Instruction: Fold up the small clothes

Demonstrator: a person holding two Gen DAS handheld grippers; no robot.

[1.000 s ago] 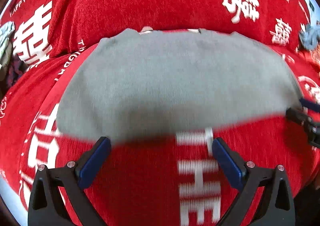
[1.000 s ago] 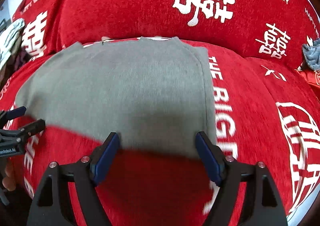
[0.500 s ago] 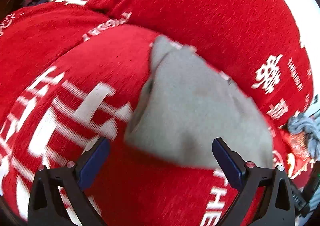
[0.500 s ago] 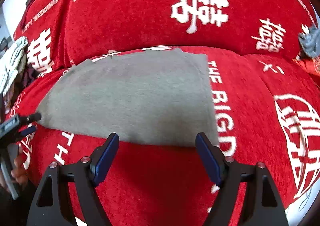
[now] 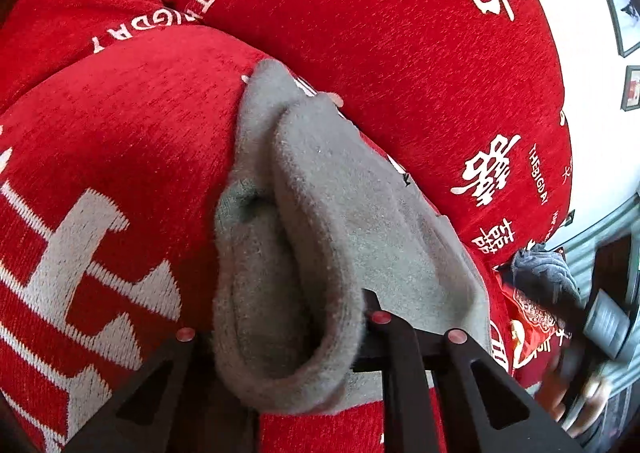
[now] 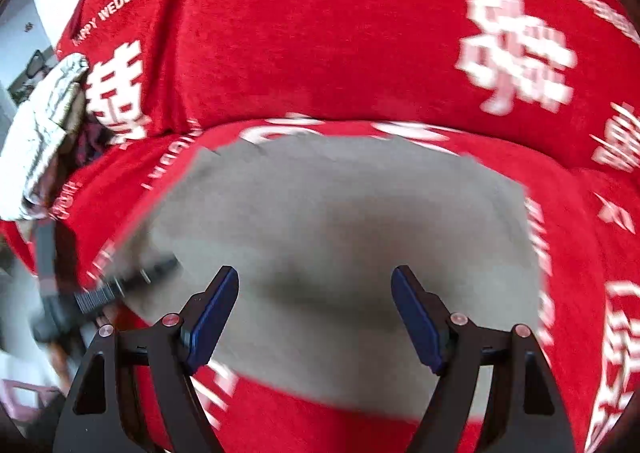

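A grey knitted garment (image 6: 352, 237) lies flat on a red sofa cover (image 6: 320, 53) with white lettering. In the left wrist view its left edge (image 5: 304, 253) is bunched up thickly between my left gripper's (image 5: 280, 333) jaws, which are shut on it; the pads are hidden by the cloth. My right gripper (image 6: 316, 317) is open and empty, hovering over the garment's near edge. The left gripper shows blurred at the garment's left side in the right wrist view (image 6: 120, 285).
A pale striped cloth (image 6: 44, 125) lies at the sofa's left end. A dark grey cloth (image 5: 548, 273) and a red packet (image 5: 532, 321) lie at the right end. The red backrest (image 5: 400, 53) rises behind the garment.
My left gripper has closed on the garment's left edge, which now bunches up between its jaws. My right gripper has moved forward over the garment's near edge, still open.
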